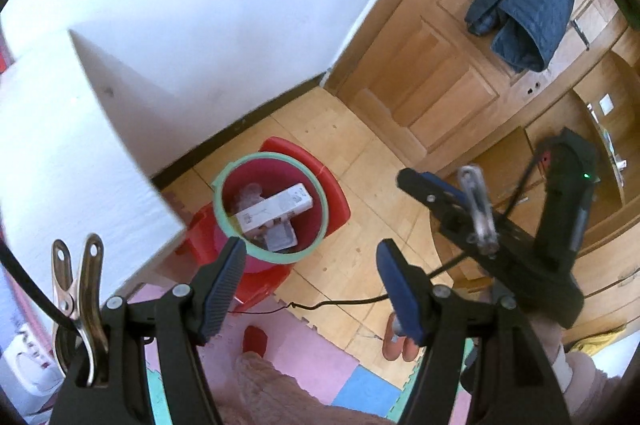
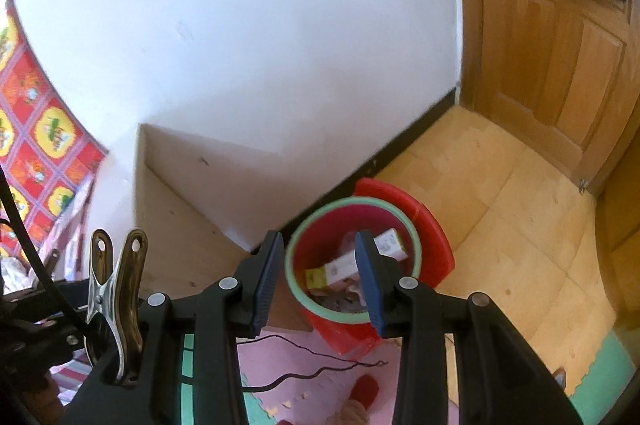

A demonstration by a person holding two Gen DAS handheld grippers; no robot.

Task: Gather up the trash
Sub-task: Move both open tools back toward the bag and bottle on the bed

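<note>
A red trash bin with a pale green rim (image 1: 280, 156) (image 2: 360, 201) stands on the wooden floor by the wall. Inside lie a long white carton (image 1: 276, 207) (image 2: 386, 243) and crumpled wrappers. My left gripper (image 1: 312, 289) hangs high above and in front of the bin, open, with nothing between its blue pads. My right gripper (image 2: 318, 279) is also open and empty, and the bin shows through its gap. In the left wrist view the right gripper's body (image 1: 560, 225) is at the right, level with the left one.
A white block (image 1: 60, 165) (image 2: 180, 217) juts from the wall left of the bin. A wooden door (image 1: 440, 73) carries a hanging blue jacket (image 1: 528, 5). Pink, blue and green foam mats (image 1: 304, 341), a thin black cable (image 1: 340, 303), a slipper (image 1: 396, 341) and a small red object (image 1: 256, 339) lie below.
</note>
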